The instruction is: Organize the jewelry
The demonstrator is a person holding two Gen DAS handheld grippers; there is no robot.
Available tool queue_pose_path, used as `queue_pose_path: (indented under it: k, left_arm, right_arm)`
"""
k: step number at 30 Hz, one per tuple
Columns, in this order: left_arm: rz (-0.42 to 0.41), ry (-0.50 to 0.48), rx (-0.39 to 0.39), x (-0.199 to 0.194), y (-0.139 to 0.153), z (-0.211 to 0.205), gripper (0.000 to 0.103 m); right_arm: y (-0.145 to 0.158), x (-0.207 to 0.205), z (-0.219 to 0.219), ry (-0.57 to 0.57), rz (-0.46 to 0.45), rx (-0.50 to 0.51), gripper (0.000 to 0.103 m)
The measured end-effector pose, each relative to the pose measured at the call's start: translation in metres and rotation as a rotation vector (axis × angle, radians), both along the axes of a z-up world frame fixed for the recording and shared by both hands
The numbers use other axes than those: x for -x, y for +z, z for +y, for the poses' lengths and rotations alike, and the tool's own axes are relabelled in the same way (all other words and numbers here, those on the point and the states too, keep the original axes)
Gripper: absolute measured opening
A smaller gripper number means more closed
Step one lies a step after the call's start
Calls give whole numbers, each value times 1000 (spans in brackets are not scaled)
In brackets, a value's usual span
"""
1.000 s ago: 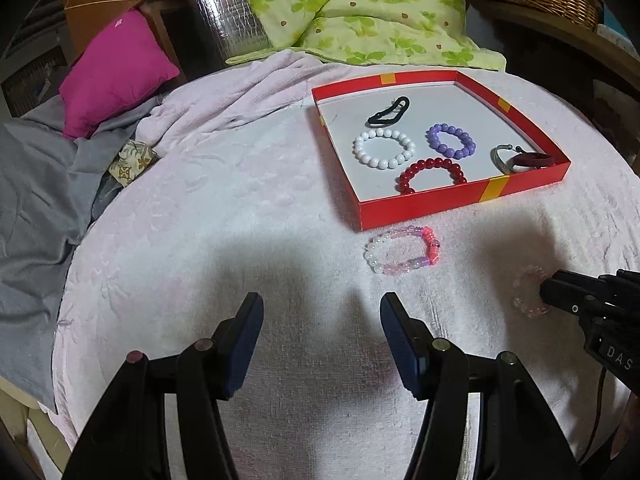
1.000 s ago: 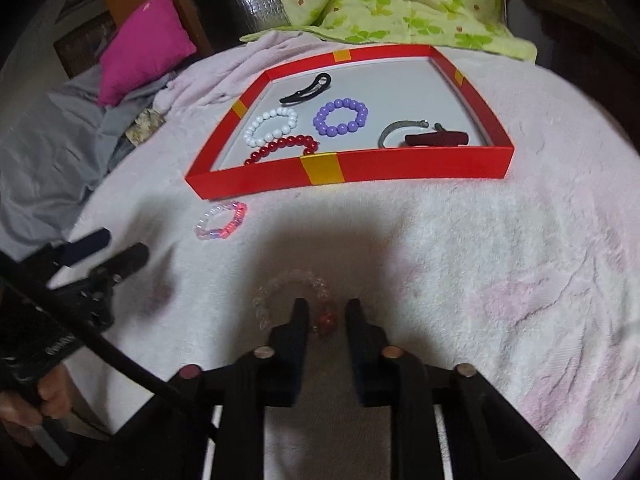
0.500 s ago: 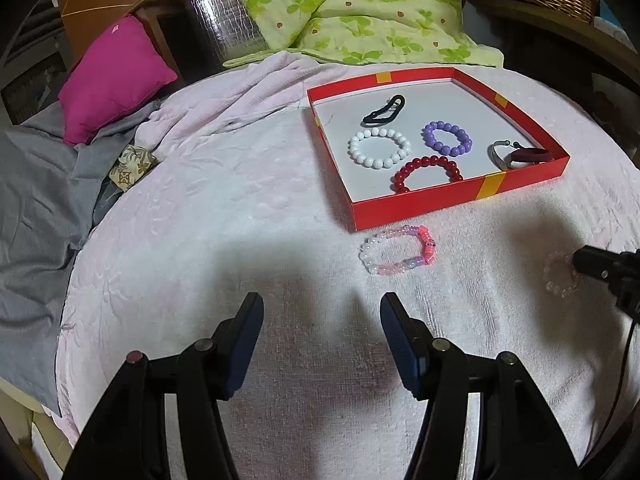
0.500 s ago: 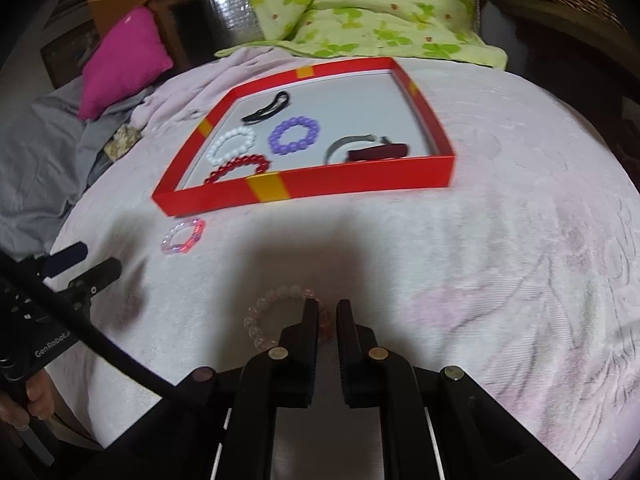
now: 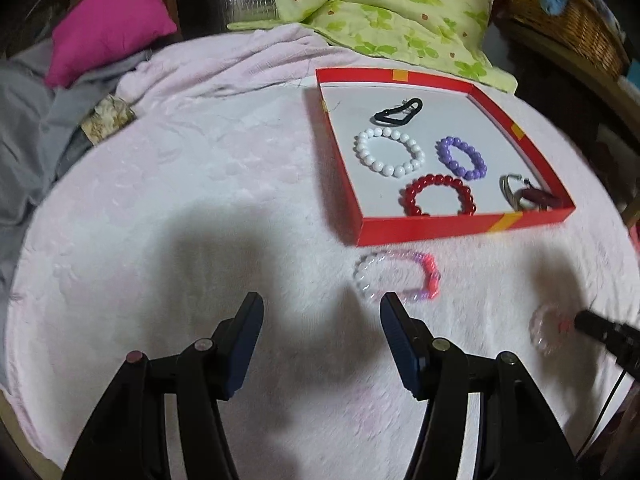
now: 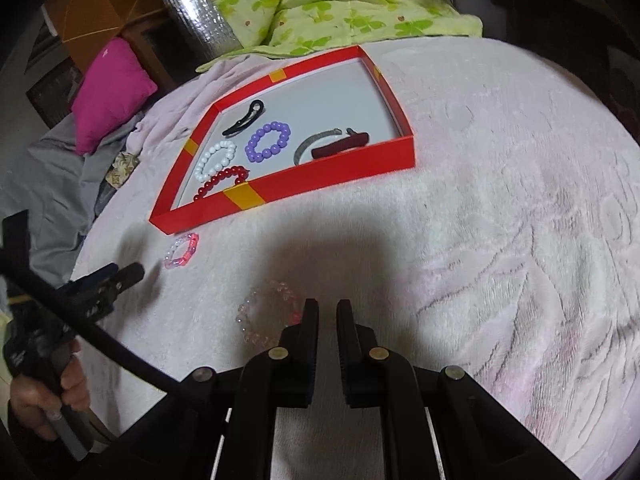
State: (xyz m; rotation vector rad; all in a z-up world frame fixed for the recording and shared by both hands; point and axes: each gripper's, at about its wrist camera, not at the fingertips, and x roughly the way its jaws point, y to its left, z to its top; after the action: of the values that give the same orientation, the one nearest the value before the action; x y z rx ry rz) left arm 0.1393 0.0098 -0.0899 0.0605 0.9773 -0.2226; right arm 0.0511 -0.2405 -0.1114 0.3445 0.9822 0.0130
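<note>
Right wrist view: my right gripper [image 6: 327, 308] is pinched nearly shut on the pale pink bracelet [image 6: 264, 316]. My left gripper [image 5: 322, 312] gapes empty beside the pink-and-clear bracelet [image 5: 396, 278]. Six pieces sit in the red tray [image 5: 424, 229]; two remain.
</note>
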Motion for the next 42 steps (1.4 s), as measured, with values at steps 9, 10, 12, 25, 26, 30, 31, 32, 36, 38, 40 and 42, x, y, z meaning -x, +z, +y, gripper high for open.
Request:
queue_pose_path:
  k: [9, 10, 12, 25, 26, 30, 31, 32, 36, 38, 40, 42]
  left_arm:
    - [40, -55, 94, -17, -14, -29, 62]
    - [42, -69, 101, -16, -16, -33, 62]
    - [44, -92, 103, -14, -19, -39, 62]
    - [26, -167, 41, 3, -20, -51, 54]
    - [27, -169, 36, 4, -19, -50, 54]
    - [31, -174, 20, 7, -17, -49, 54]
    - [32, -173, 16, 8, -16, -48, 54]
    - [32, -172, 14, 10, -15, -46, 54]
    - [16, -171, 1, 16, -7, -40, 54]
    - [9, -170, -6, 22, 1, -36, 54]
    - [-8, -167, -11, 29, 9, -34, 54]
    - [-26, -162, -27, 39, 18, -31, 54]
  right_arm:
    - [-4, 3, -17, -28, 25, -47, 12]
    - [-4, 4, -20, -36, 24, -51, 12]
    - [-2, 5, -26, -53, 19, -58, 12]
    - [59, 35, -71, -184, -255, -63, 11]
    - [63, 36, -76, -199, -273, -75, 11]
    - [90, 46, -107, -275, -359, -129, 11]
    - [98, 52, -117, -306, -387, -136, 11]
    - [104, 56, -123, -324, -405, -141, 11]
    - [134, 81, -141, -362, -464, -111, 11]
    - [145, 89, -143, -347, -461, -88, 11]
    - [154, 100, -149, -338, -489, -139, 11]
    - [159, 112, -160, -359, -520, -235, 11]
